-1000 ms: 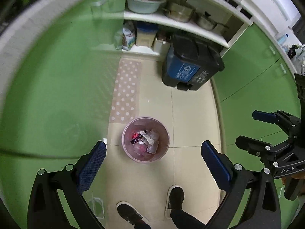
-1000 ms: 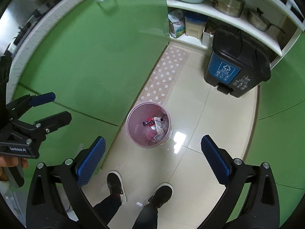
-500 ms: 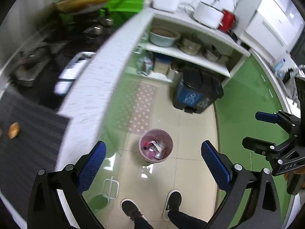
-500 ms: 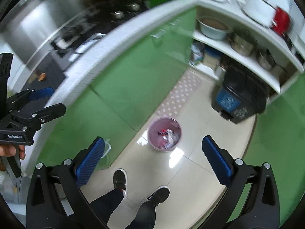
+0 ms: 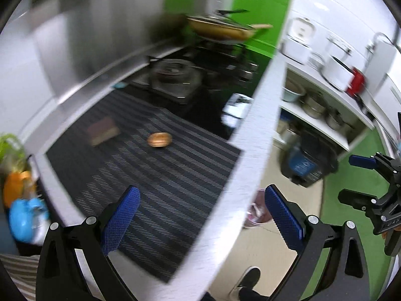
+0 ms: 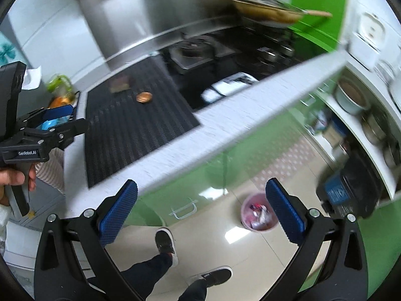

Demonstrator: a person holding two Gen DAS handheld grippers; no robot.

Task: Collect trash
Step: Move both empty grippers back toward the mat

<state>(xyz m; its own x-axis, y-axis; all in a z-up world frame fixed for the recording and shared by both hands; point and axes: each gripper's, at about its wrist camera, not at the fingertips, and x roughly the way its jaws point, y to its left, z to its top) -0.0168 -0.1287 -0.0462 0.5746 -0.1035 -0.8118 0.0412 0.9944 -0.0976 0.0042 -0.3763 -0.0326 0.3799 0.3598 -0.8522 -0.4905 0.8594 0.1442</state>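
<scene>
Both views have swung up from the floor to the striped mat [image 5: 160,175]. The left gripper [image 5: 200,215] and right gripper [image 6: 200,210] gape, holding nothing. Blur smears the orange item [image 5: 159,139]; the counter edge half hides the pink bin [image 5: 255,215].

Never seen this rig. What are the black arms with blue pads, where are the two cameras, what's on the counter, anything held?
No robot here: a person holds one pair of handheld tongs in each hand. Each picture comes from a fisheye camera on one pair, looking forward between its two blue-padded fingers. The left tongs and the right tongs both stand open and hold nothing. Each view also catches the other pair at its edge.

On the counter lies a dark striped mat with a small round orange-brown item and a brownish block; blur hides what they are. On the floor stands a pink bin with trash in it, and beyond it a dark bin with a blue panel.
</scene>
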